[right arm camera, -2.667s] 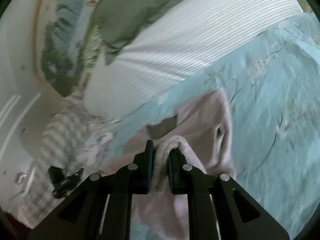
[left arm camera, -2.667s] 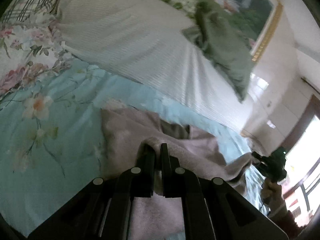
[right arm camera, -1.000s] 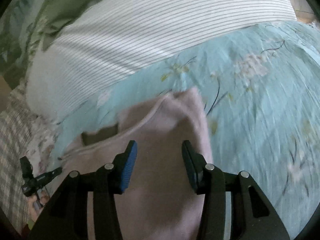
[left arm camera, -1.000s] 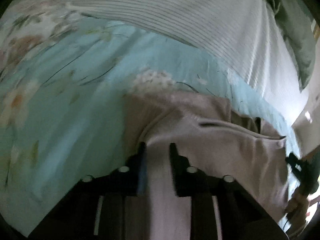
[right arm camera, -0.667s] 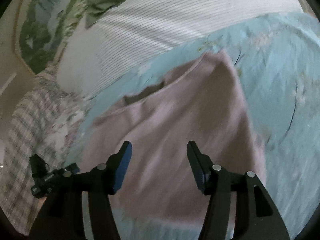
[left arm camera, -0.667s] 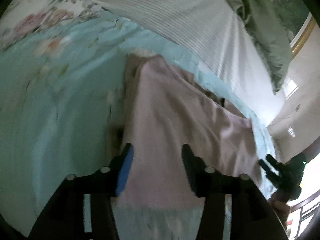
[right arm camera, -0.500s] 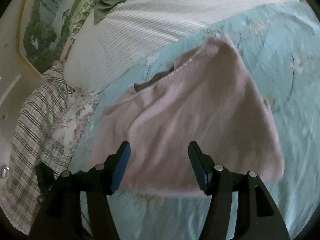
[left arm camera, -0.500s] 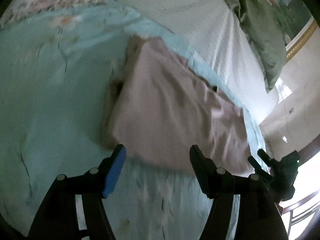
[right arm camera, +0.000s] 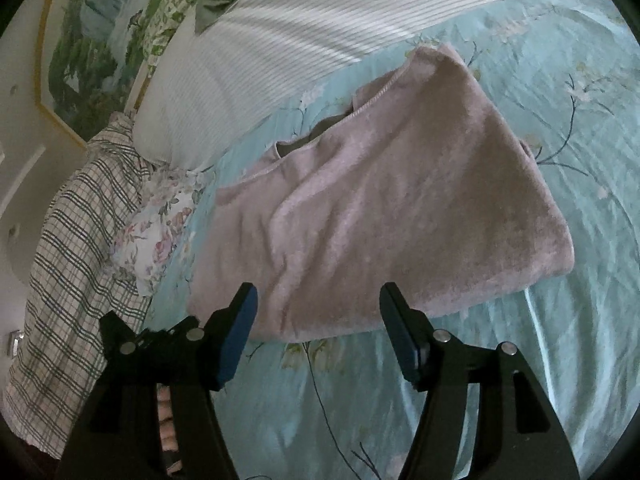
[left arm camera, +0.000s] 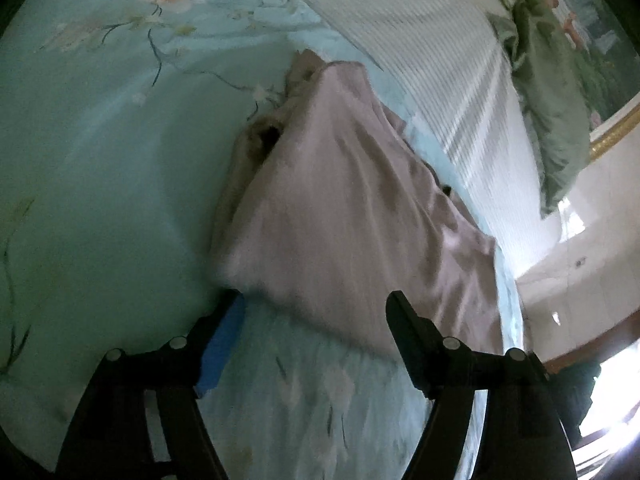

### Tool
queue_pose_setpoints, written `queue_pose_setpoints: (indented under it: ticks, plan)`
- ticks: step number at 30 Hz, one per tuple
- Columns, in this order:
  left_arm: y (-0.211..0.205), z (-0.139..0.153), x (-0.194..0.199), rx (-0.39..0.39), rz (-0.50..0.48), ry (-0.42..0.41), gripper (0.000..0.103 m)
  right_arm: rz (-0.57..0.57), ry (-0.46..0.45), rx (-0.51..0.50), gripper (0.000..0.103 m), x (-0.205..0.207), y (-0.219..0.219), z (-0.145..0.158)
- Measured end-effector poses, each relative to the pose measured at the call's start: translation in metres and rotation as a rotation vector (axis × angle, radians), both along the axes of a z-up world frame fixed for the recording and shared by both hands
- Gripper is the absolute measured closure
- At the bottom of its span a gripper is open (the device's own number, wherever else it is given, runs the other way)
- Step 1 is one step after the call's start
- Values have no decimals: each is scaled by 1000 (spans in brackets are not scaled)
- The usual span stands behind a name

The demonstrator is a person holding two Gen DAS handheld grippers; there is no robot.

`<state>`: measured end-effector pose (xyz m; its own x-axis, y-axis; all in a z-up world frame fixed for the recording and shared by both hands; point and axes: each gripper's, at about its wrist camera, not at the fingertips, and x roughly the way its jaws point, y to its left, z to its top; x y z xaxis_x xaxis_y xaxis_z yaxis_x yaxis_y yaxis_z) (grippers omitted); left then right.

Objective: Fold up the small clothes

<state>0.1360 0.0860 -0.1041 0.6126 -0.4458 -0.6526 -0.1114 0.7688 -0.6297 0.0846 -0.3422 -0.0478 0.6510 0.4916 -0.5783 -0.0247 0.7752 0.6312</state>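
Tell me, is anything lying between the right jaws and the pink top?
No. In the right wrist view, only bare blue flowered bedsheet lies between the open right gripper and the folded pink top.

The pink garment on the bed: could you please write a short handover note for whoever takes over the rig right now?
Left gripper: open, nothing between its jaws, which have just been opening.
Right gripper: open and empty, jaws also just opened.
Pink garment: lies folded over on the light blue floral bedspread, near the white striped pillow; both grippers sit just short of its near edge.
Done: one fold laid down and released.
Left: probably further folds and tidying the uneven left side.
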Motion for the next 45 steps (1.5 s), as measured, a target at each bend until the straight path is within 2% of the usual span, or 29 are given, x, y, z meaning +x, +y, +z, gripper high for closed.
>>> queue_pose_setpoints:
  ticks: [5, 6, 7, 8, 9, 10, 11, 12, 14, 15, 17, 19, 21, 24, 27, 30, 34, 36, 38, 40, 41, 43, 45]
  plan:
    - [0, -1, 33, 7, 82, -4, 26, -2, -8, -2, 38, 5, 2, 2]
    - [0, -1, 38, 12, 94, -4, 28, -3, -8, 0, 38, 5, 3, 2]
    - [1, 0, 42, 19, 102, -4, 34, -2, -8, 0, 38, 8, 2, 2]
    - [1, 1, 46, 33, 109, -3, 63, -1, -8, -1, 38, 11, 2, 2]
    - [2, 1, 52, 34, 99, 6, 85, 1, -7, 0, 38, 14, 1, 3]
    - [3, 0, 56, 4, 80, 19, 97, 9, -7, 10, 38, 20, -1, 4]
    - [4, 3, 58, -14, 83, 19, 97, 21, -8, 25, 38, 25, -2, 4]
    - [1, 11, 57, 3, 80, -4, 97, 35, -5, 45, 38, 32, -5, 5]
    - [-16, 33, 53, 75, 35, -69, 97, 43, 1, 48, 38, 43, -10, 5]
    - [-32, 48, 52, 111, -9, -117, 98, 50, 1, 57, 38, 52, -15, 6]
    - [-56, 69, 50, 131, -75, -185, 98, 58, 8, 102, 38, 63, -23, 5]
    - [-82, 84, 49, 145, -144, -243, 98, 61, 17, 146, 38, 77, -34, 4]
    - [-117, 94, 49, 196, -217, -292, 98, 62, 23, 160, 38, 89, -42, 5]
    - [-172, 91, 50, 303, -340, -327, 98, 71, 35, 195, 38, 105, -50, 3]
    - [-214, 68, 51, 389, -444, -309, 97, 100, 79, 237, 36, 128, -51, -9]
    - [-238, 44, 50, 434, -512, -280, 97, 144, 118, 237, 30, 147, -42, -19]
    - [-239, 40, 45, 420, -519, -274, 98, 204, 170, 181, 30, 174, -19, -33]
    - [-233, 47, 45, 376, -510, -285, 97, 226, 188, 162, 30, 187, -6, -39]
    - [-230, 55, 43, 350, -503, -300, 98, 251, 176, 171, 30, 196, 4, -42]
    - [-228, 61, 40, 356, -505, -317, 98, 263, 155, 147, 30, 206, 16, -41]
    - [-228, 64, 40, 361, -509, -322, 98, 264, 146, 114, 34, 212, 20, -40]
    - [-232, 68, 39, 377, -516, -330, 98, 264, 132, 29, 78, 223, 29, -36]
    - [-235, 74, 36, 386, -513, -334, 98, 262, 82, 16, 81, 224, 28, -21]
